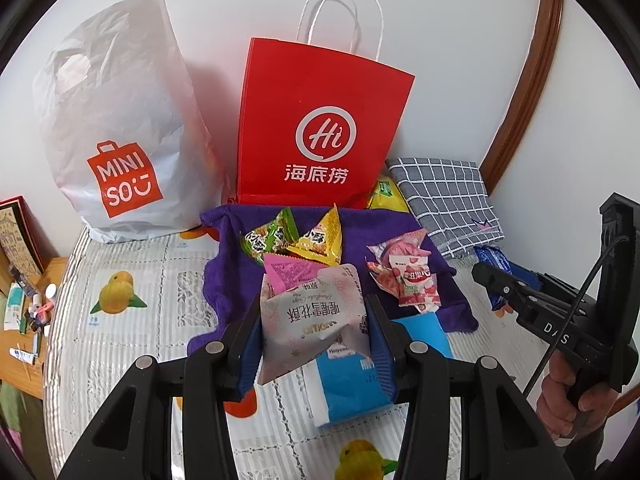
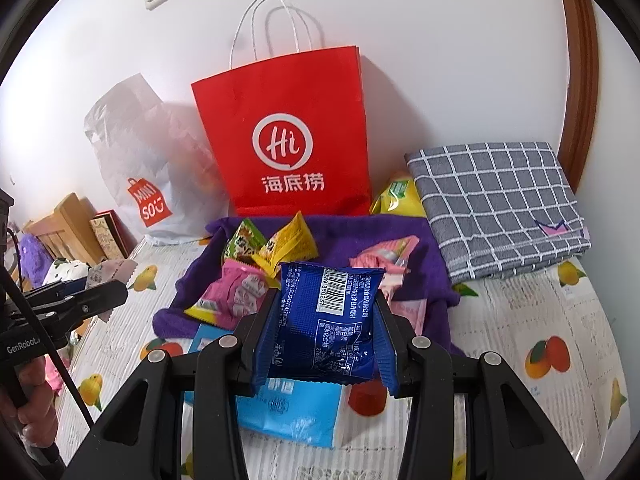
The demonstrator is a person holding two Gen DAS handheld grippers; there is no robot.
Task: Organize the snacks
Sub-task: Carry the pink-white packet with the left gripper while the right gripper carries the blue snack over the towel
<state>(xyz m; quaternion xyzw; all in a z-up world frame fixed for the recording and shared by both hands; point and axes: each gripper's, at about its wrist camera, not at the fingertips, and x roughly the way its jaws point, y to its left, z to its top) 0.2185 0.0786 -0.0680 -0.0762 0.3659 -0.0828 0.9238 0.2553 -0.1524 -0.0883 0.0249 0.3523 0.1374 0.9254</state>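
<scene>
left wrist view: the left tongs (image 1: 314,330) clamp a pale pink snack packet (image 1: 312,316) above a purple cloth (image 1: 224,276) strewn with snacks; a red paper bag (image 1: 320,128) and a white plastic bag (image 1: 120,128) stand at the far wall. right wrist view: the right tongs (image 2: 325,330) grip a blue snack packet (image 2: 328,320) over a light blue pack (image 2: 288,412); a checked grey cloth (image 2: 496,208) lies far right on the bed (image 2: 532,320).

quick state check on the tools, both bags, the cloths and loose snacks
left tool: shut on pale pink snack pack
right tool: shut on blue snack pack
red paper bag: upright
white plastic bag: upright, crumpled
purple cloth: spread, snacks on it
checked cloth: folded
</scene>
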